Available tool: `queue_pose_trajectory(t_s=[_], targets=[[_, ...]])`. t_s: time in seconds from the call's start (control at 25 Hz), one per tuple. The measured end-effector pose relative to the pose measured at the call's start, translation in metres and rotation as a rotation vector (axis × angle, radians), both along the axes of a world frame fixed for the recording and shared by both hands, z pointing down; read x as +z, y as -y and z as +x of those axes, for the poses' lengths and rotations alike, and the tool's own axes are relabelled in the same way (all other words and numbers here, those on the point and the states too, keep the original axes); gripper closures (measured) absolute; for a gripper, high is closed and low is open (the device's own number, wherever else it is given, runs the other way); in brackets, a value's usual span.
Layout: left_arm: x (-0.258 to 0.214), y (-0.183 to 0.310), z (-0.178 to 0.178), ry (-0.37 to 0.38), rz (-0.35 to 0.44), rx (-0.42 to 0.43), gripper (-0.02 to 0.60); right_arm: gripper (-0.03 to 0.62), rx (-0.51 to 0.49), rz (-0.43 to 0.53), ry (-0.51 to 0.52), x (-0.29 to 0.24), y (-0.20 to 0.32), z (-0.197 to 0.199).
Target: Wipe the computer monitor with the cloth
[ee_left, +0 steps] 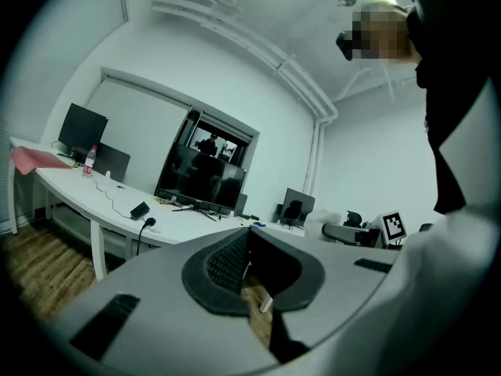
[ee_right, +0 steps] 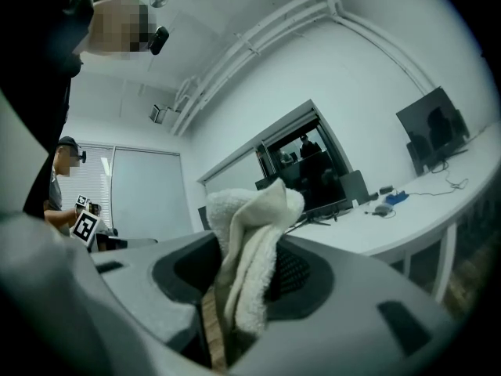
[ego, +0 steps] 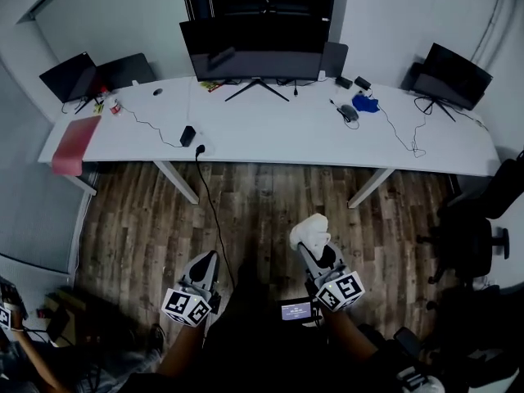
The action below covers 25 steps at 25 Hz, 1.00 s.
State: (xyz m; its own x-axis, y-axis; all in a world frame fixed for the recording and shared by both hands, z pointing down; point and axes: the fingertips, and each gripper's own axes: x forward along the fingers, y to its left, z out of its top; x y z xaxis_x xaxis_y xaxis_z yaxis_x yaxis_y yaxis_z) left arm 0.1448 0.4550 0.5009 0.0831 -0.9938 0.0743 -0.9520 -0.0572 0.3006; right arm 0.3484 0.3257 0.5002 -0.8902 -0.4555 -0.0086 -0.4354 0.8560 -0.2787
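The large dark monitor stands at the back middle of a long white table; it also shows in the left gripper view and in the right gripper view. Both grippers are held low over the wooden floor, well short of the table. My right gripper is shut on a white fluffy cloth, which bulges up between the jaws. My left gripper is to its left, its jaws closed together with nothing in them.
Smaller monitors stand at the table's left end and right end. A red folder, a power adapter with a cable hanging to the floor, and a blue object lie on the table. A black office chair stands at the right.
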Motion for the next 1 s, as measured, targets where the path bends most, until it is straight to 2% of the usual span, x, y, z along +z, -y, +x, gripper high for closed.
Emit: queue_pose_trajectory(t_s=[0.4,0.6,1.0], targets=[[-0.002,0.118,-0.115,-0.057,0.058,-0.003,0.586,0.428,0.05,0.034,-0.067,-0.025,0.118,-0.094],[-0.014,0.172,-0.175,-0.055,0.079,0.014,0.586,0.428,0.074,0.041,-0.047,-0.046,0.166,-0.148],[-0.018,0.257,-0.244,-0.055,0.093,0.047,0.586,0.428,0.068,0.042,-0.06,-0.045,0.236,-0.206]])
